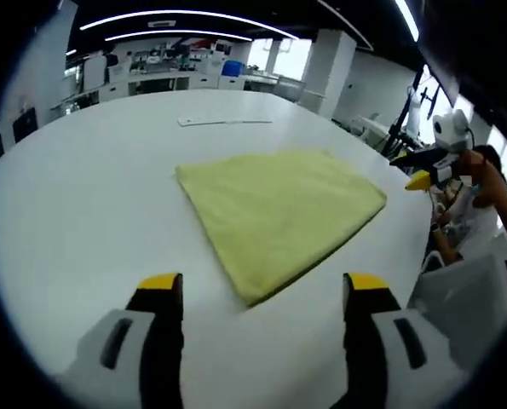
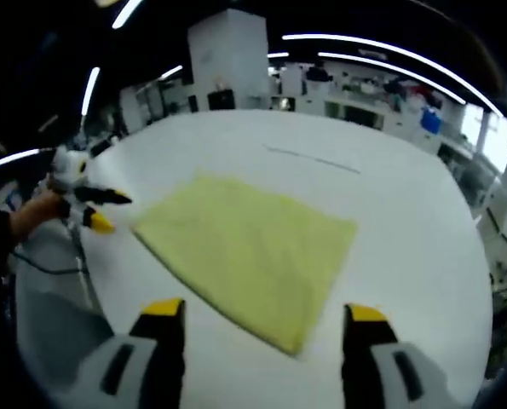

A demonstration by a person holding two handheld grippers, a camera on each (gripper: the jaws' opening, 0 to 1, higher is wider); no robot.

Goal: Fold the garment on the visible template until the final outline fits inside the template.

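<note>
Yellow garment [image 1: 280, 215] is lying folded on the white surface [image 1: 83, 204]; I'm holding both hand-held grippers [image 1: 264, 298] [image 2: 260, 328] wide apart, empty.

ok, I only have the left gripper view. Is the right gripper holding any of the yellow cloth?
Observer: No. In the right gripper view the right gripper has its fingers spread, with nothing gripped.
Operator: Where's the cloth relative to it?
Observer: The yellow cloth lies flat on the table, its nearest corner showing in the gap between those fingers.
Operator: And my left gripper from that side?
Observer: The left gripper is beside the cloth's left corner, not touching it, held by a hand.
</note>
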